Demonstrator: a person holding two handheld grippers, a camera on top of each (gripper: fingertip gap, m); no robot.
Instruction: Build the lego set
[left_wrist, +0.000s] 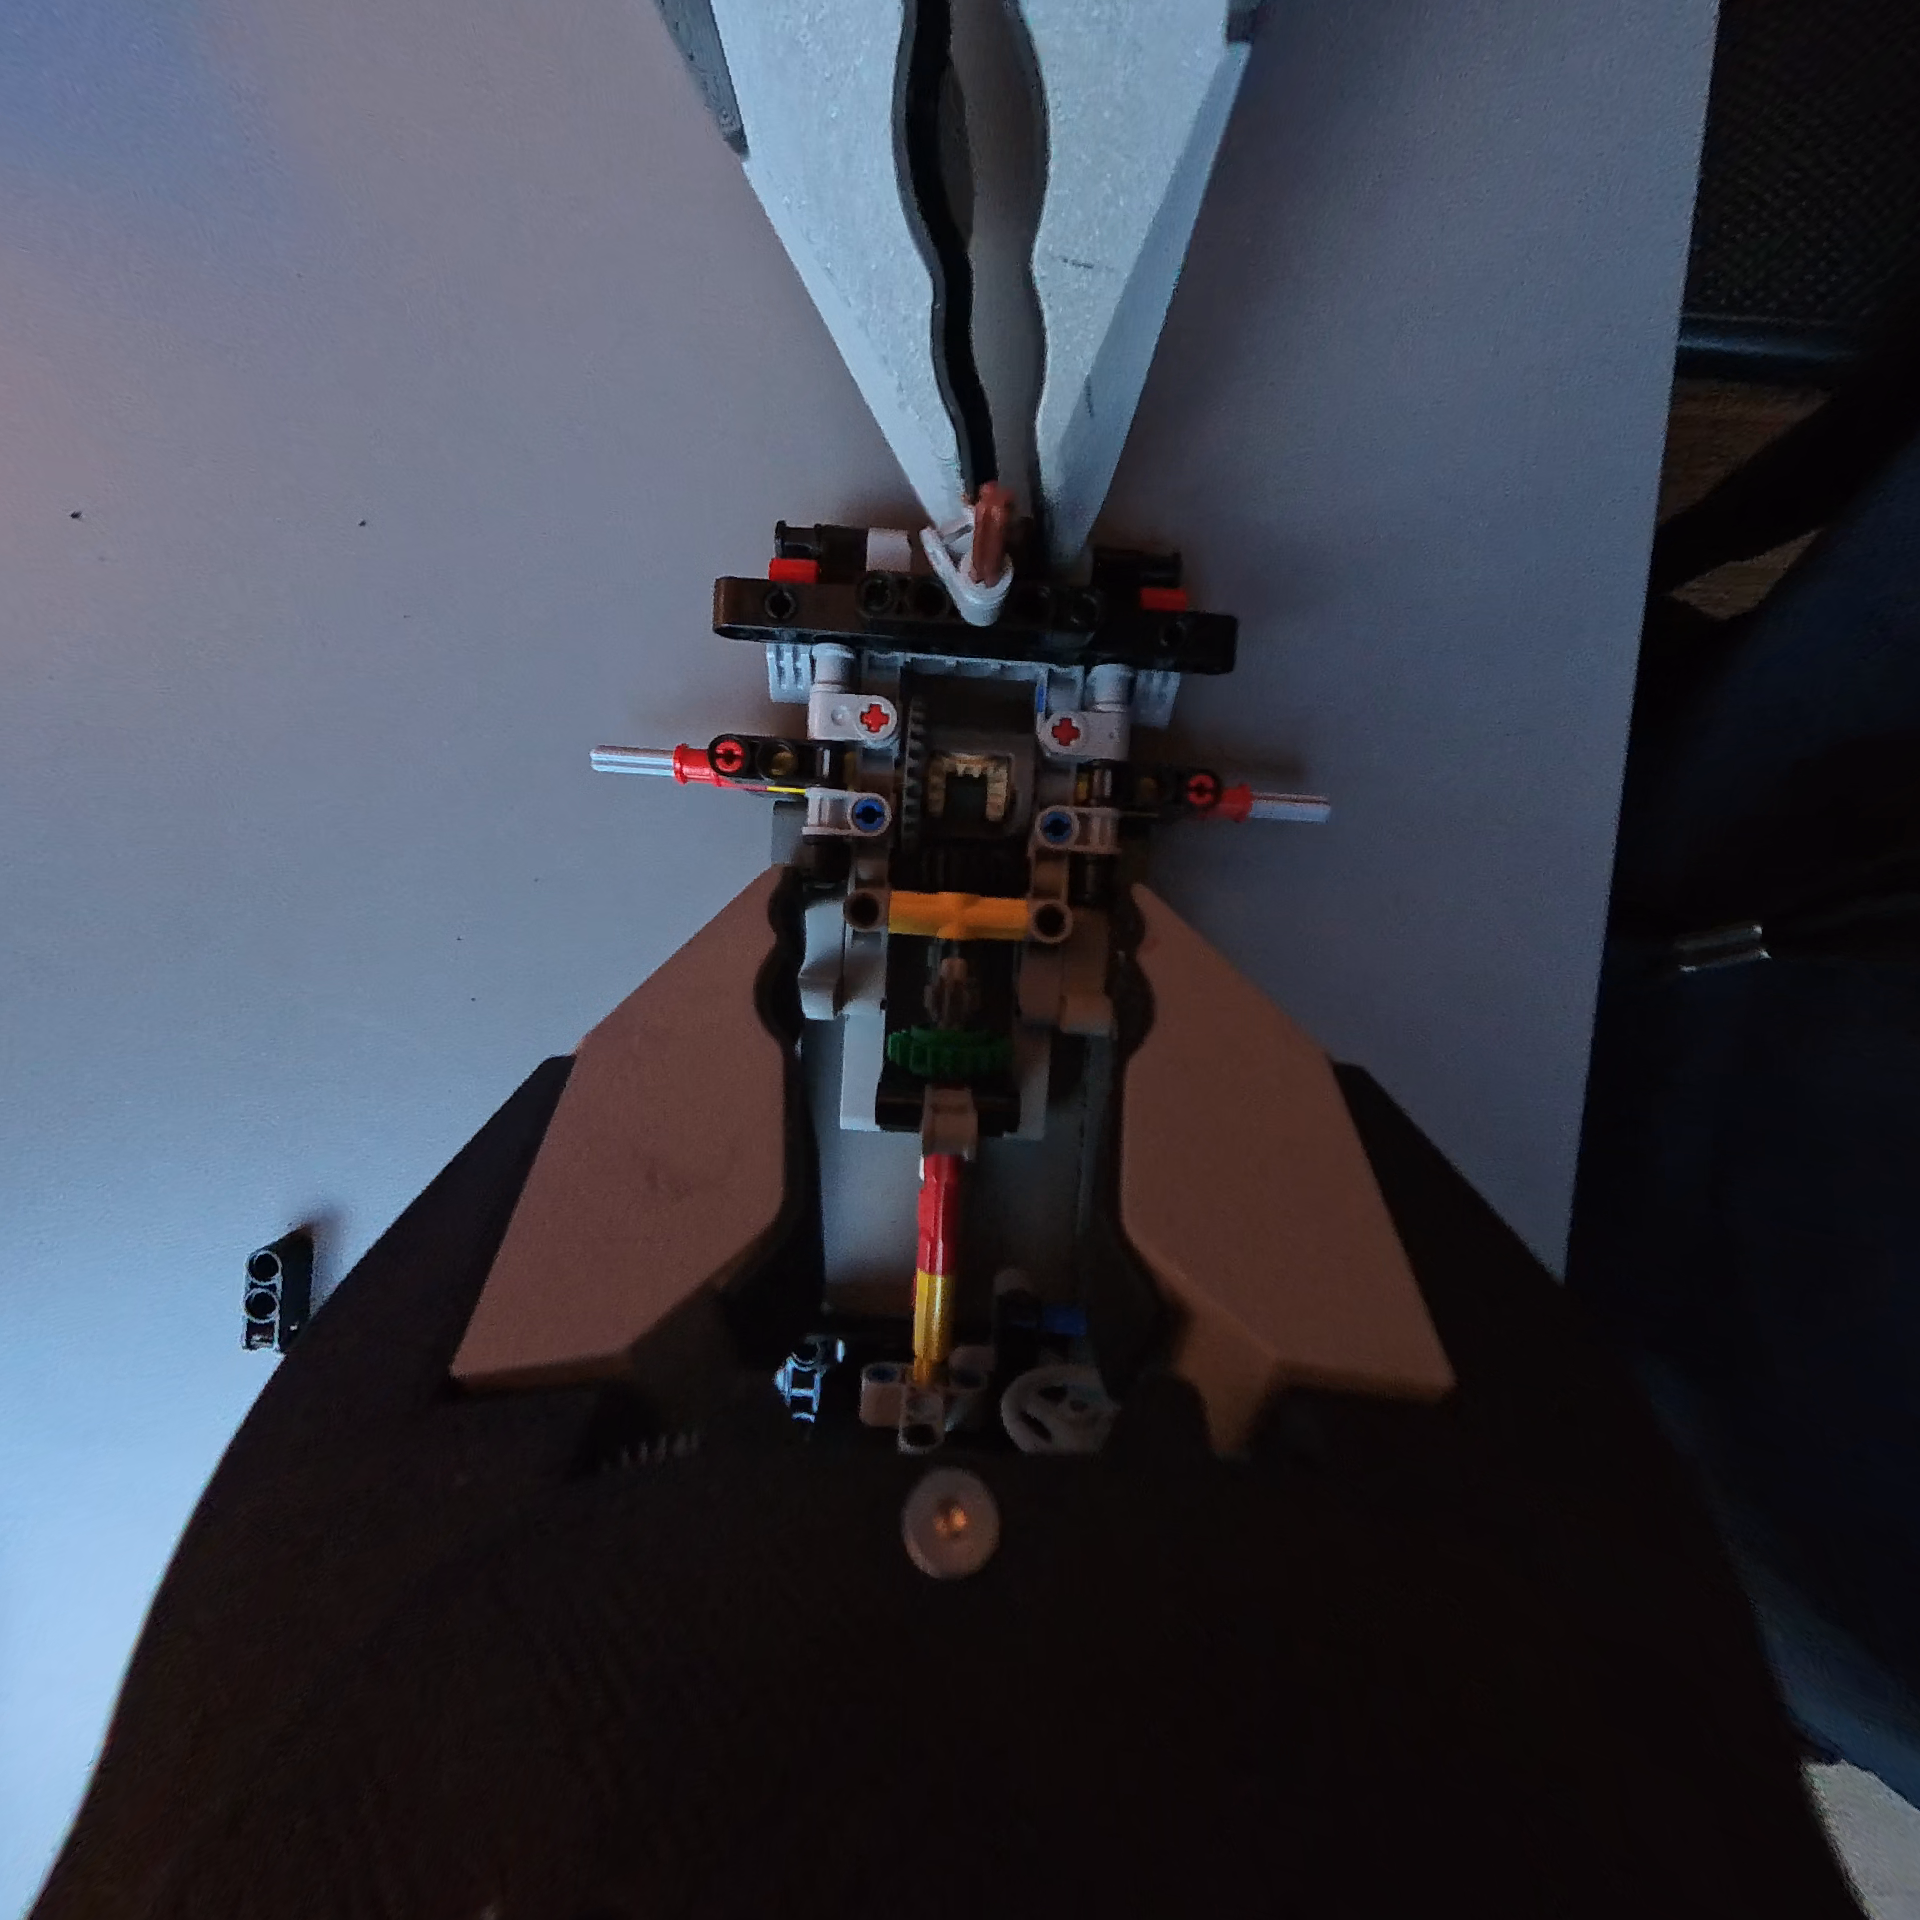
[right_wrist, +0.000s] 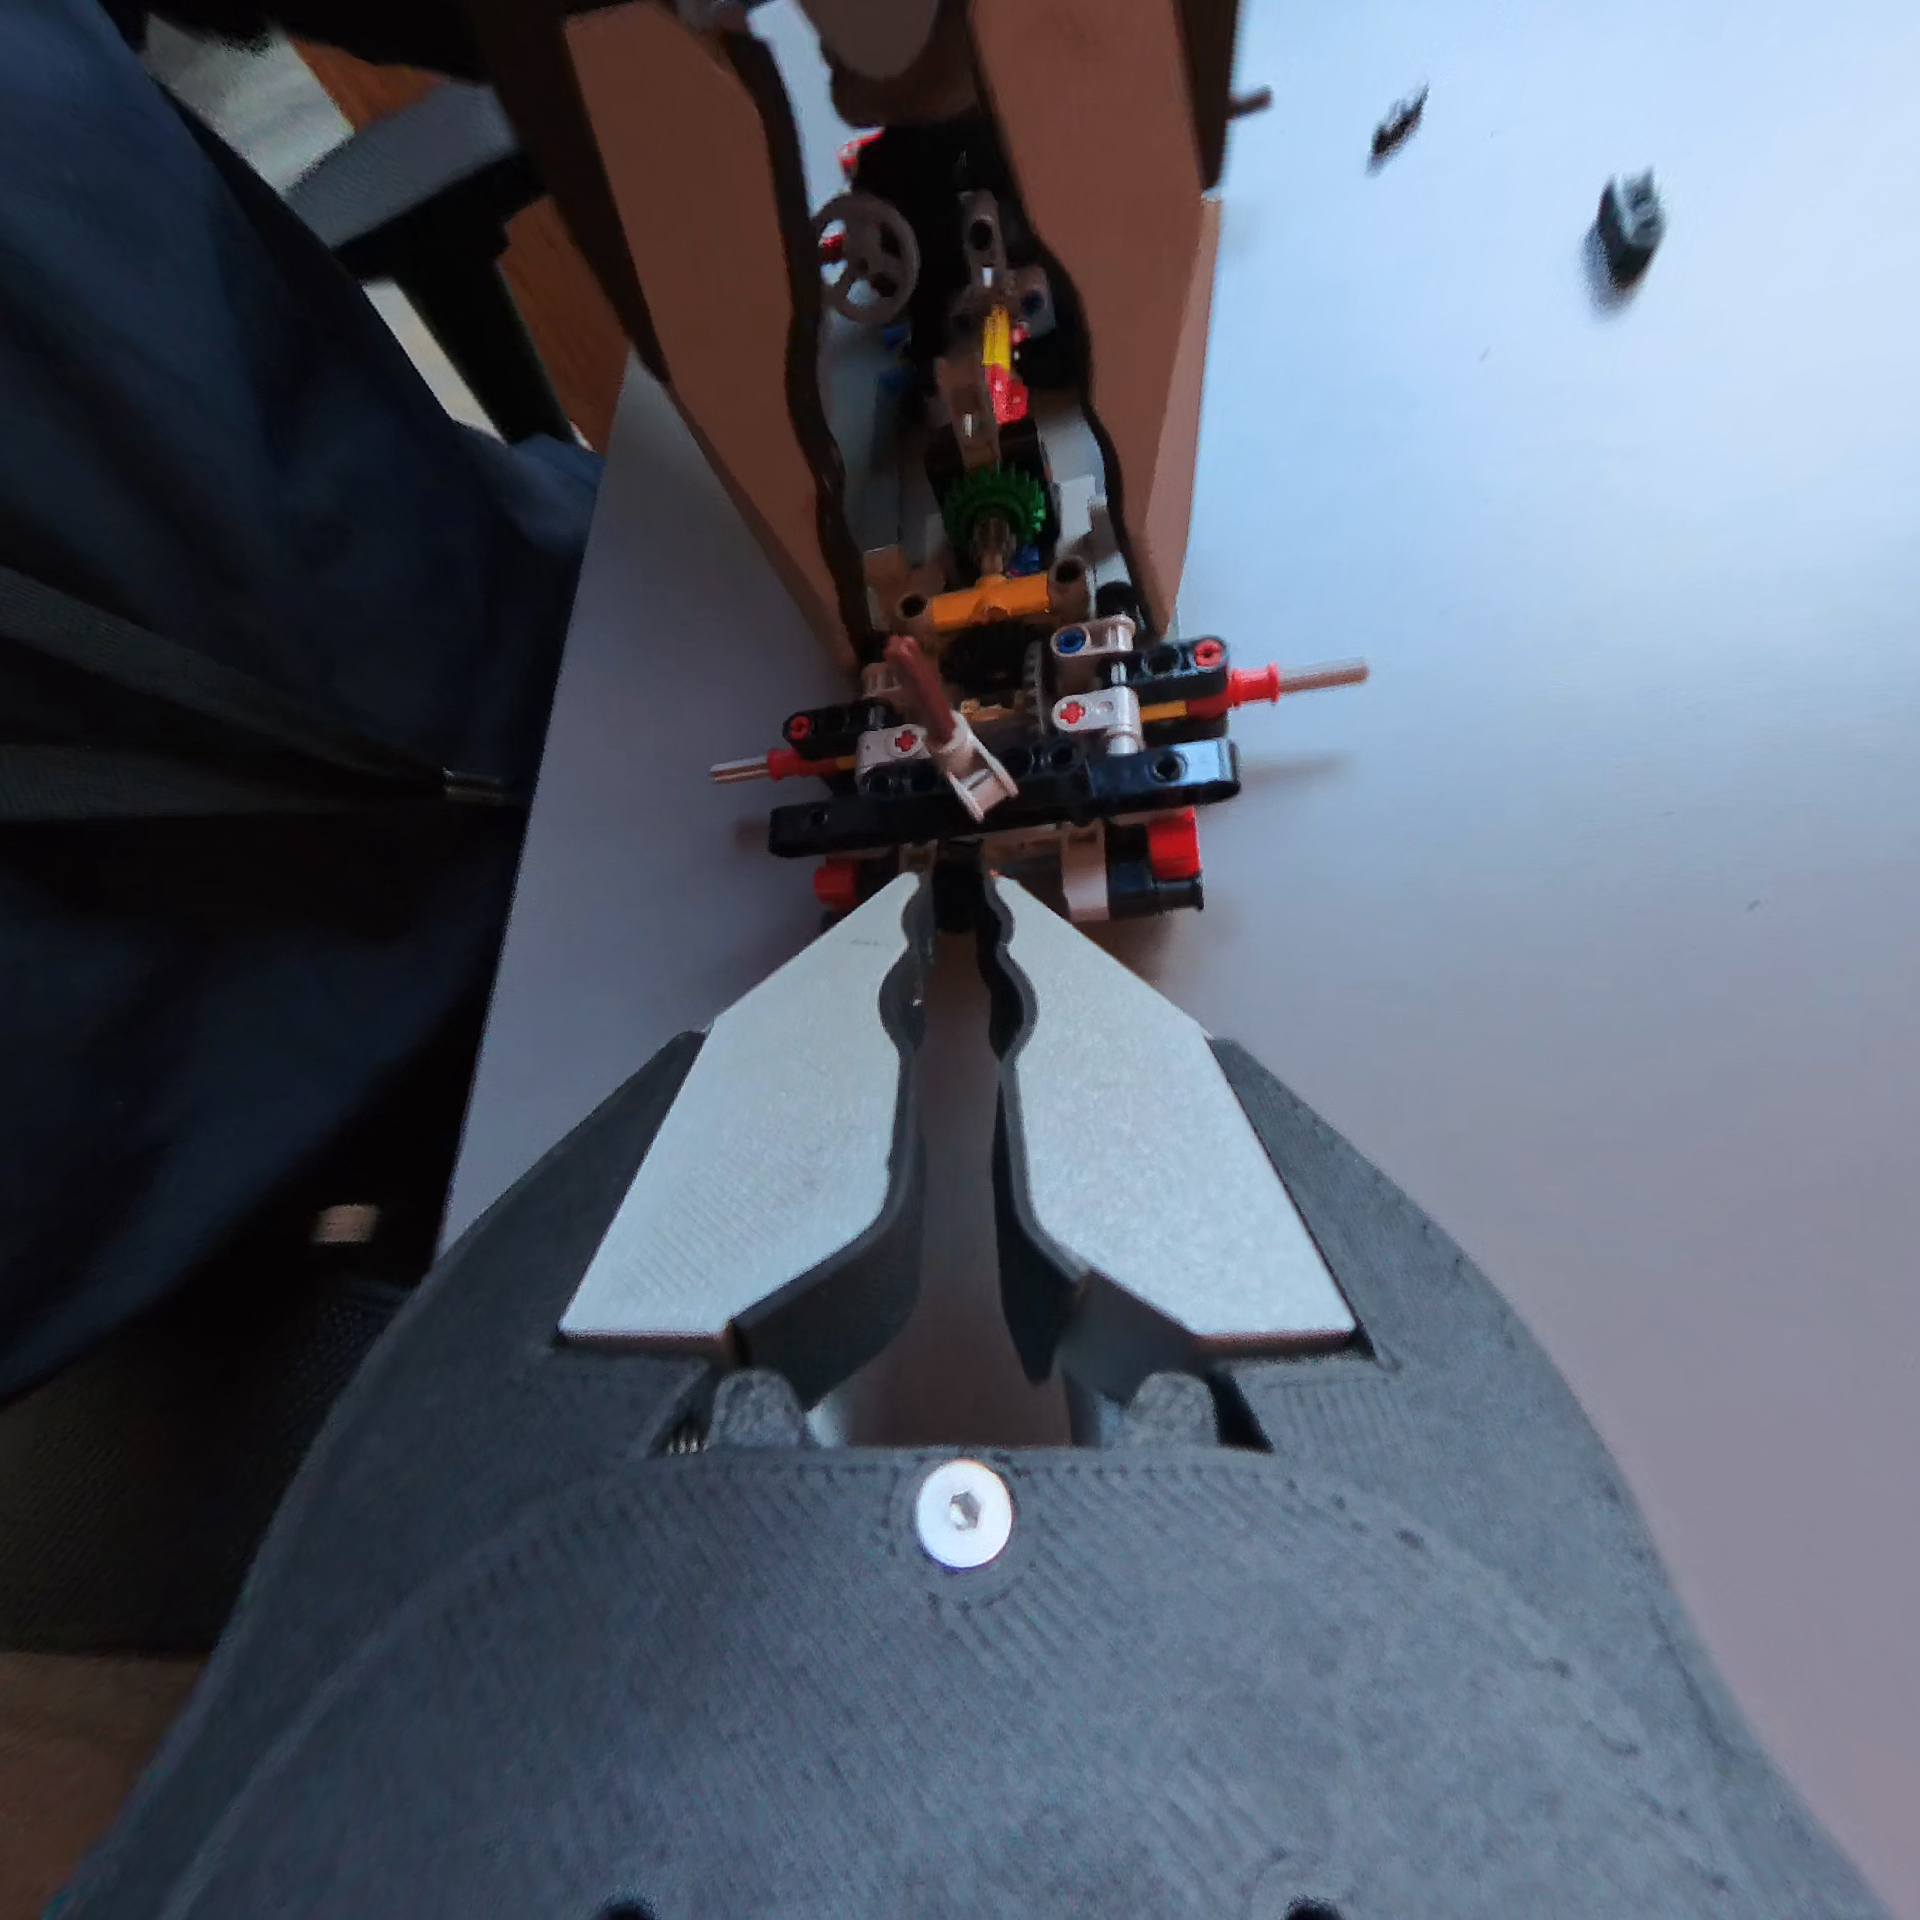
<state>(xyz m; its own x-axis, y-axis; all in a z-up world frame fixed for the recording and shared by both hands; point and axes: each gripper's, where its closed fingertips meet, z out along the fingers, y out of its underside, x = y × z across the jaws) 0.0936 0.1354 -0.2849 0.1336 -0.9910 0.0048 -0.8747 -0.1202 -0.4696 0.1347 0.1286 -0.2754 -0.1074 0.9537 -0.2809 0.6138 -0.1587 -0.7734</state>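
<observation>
Grey-and-black plastic brick chassis (left_wrist: 961, 894) w/ gears & axles is lying on the pale table (left_wrist: 312, 623), frame centre. Left gripper (left_wrist: 961, 935) is clamping its sides, pads pressing. Right gripper (right_wrist: 961, 904) is pinching a small black pin (right_wrist: 954, 883) at the black crossbeam (right_wrist: 997, 805). Best keep the left clamp firm & push straight along the pin's axis.

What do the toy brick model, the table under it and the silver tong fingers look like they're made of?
Toy brick model: moulded plastic, glossy, with bright uniform colours and pin holes. Table: smooth matte pale surface, likely laminate; the look leaves it open. Silver tong fingers: probably printed plastic with a fine grainy, layered texture, and dark wavy pads on their inner edges.
</observation>
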